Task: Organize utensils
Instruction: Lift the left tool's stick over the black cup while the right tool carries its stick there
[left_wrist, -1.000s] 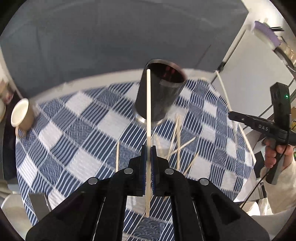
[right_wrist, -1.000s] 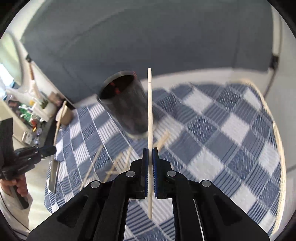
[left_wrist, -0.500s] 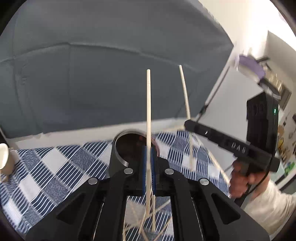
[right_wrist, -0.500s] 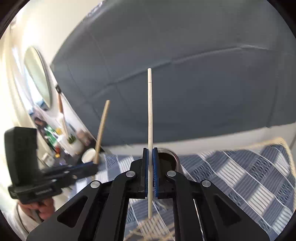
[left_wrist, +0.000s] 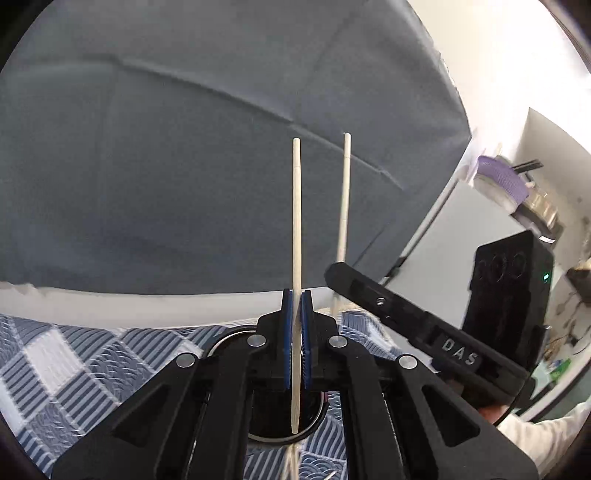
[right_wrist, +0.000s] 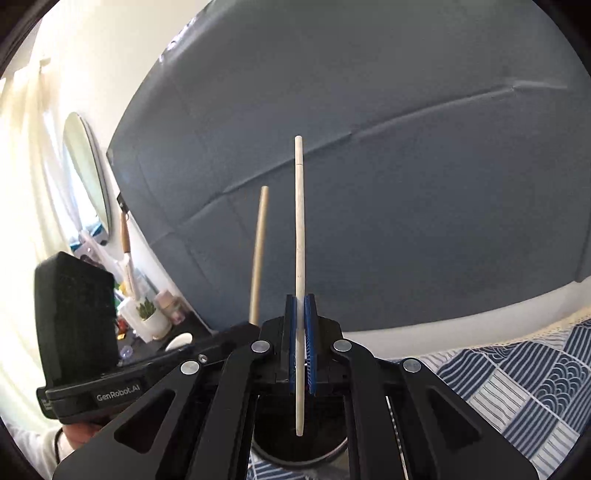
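We see two pale, slim, round wooden chopsticks, each upright. One chopstick (left_wrist: 296, 236) is clamped between the blue ribbed pads of the left gripper (left_wrist: 296, 332), its lower end over the mouth of a dark cylindrical holder (left_wrist: 225, 338). The other chopstick (right_wrist: 300, 236) is pinched the same way in the right gripper (right_wrist: 300, 332), above the same holder. The holder stands on a blue-and-white checked tablecloth (left_wrist: 55, 369); behind hangs a grey cloth (right_wrist: 406, 166).

Dark cylindrical holder (left_wrist: 280, 424) directly below both tools, mouth open and unblocked. Left tool (left_wrist: 295, 339) and right tool (right_wrist: 303, 347) crowd side by side; each upright chopstick stands near the other. Grey headboard (left_wrist: 166, 166) closes off behind.
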